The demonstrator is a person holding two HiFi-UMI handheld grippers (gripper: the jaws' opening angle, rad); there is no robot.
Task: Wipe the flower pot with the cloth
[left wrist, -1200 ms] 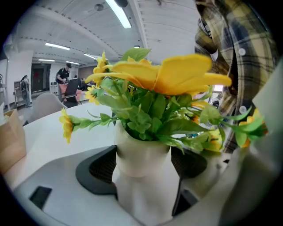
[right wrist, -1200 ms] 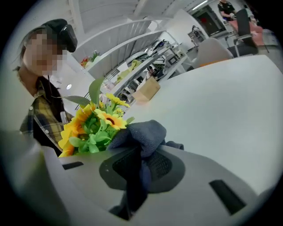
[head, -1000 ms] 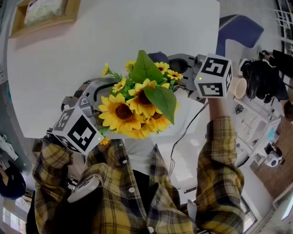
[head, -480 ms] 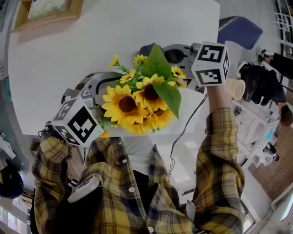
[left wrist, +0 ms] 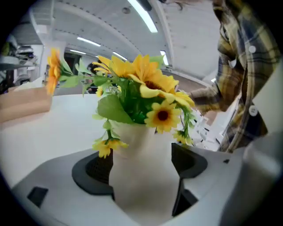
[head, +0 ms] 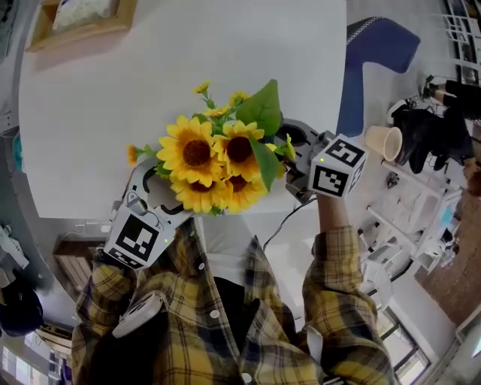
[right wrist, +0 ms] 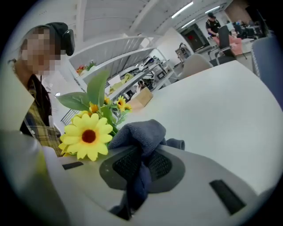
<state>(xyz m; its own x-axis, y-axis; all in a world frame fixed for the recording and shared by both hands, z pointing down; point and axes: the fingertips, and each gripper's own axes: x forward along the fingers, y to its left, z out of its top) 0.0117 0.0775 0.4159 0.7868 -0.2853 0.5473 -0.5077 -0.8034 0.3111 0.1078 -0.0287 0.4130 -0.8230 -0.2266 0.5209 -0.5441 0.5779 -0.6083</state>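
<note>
A white flower pot (left wrist: pixel 143 176) full of yellow sunflowers (head: pixel 214 162) is held off the table, clamped between the jaws of my left gripper (left wrist: pixel 142 170). In the head view the blooms hide the pot, and the left gripper (head: pixel 161 197) sits under them at the table's near edge. My right gripper (right wrist: pixel 140 170) is shut on a blue-grey cloth (right wrist: pixel 141 137), which bunches out past its pads right beside the flowers (right wrist: pixel 87 137). From above, the right gripper (head: pixel 294 162) is just right of the bouquet; the cloth is hidden there.
The white table (head: pixel 113 113) stretches behind the flowers. A wooden tray (head: pixel 75 22) sits at its far left corner. A blue chair (head: pixel 372 60) stands to the right, with a paper cup (head: pixel 382 141) and cluttered shelving (head: pixel 428 195) beyond it.
Both grippers and the bouquet shifted left and toward the person. The right gripper dropped lower and came close beside the flowers.
</note>
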